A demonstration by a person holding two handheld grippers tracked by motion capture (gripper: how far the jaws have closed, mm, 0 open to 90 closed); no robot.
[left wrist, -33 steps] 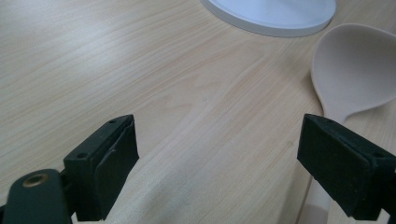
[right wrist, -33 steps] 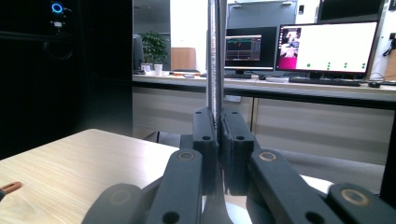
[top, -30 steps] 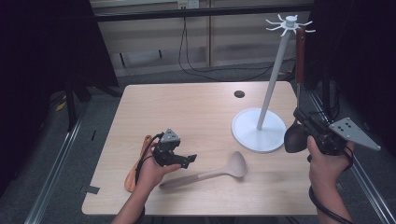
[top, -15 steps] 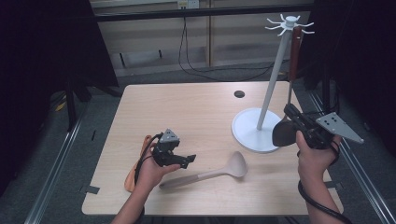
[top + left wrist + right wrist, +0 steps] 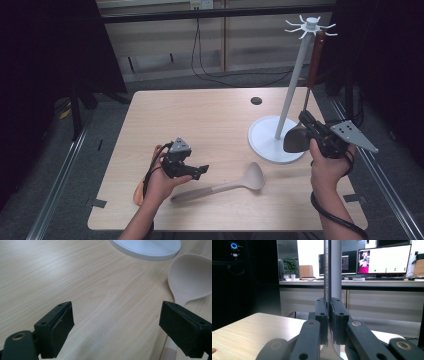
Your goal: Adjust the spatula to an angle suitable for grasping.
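Observation:
My right gripper (image 5: 306, 121) is shut on the thin metal shank (image 5: 326, 270) of a dark ladle (image 5: 294, 140), held upright beside the white hook stand (image 5: 291, 85). The ladle's reddish-brown handle (image 5: 314, 57) reaches up to just below the hooks (image 5: 310, 22), right of the pole. In the right gripper view the jaws (image 5: 328, 315) press together on the shank, with the stand's pole (image 5: 336, 267) right behind. My left gripper (image 5: 200, 171) rests low over the table, open and holding nothing (image 5: 117, 325). A beige spoon (image 5: 225, 186) lies just right of it, its bowl (image 5: 190, 277) beyond the right jaw.
The stand's round white base (image 5: 262, 142) sits at the table's right side, its rim (image 5: 147, 246) ahead of the left gripper. A small dark disc (image 5: 256, 100) lies near the far edge. Something orange (image 5: 139, 192) lies under the left hand. Desks and monitors (image 5: 384, 258) stand beyond the table.
My right hand has carried the ladle leftward, in toward the stand's pole, and its handle now sits closer under the hooks. The left hand and the beige spoon have stayed put.

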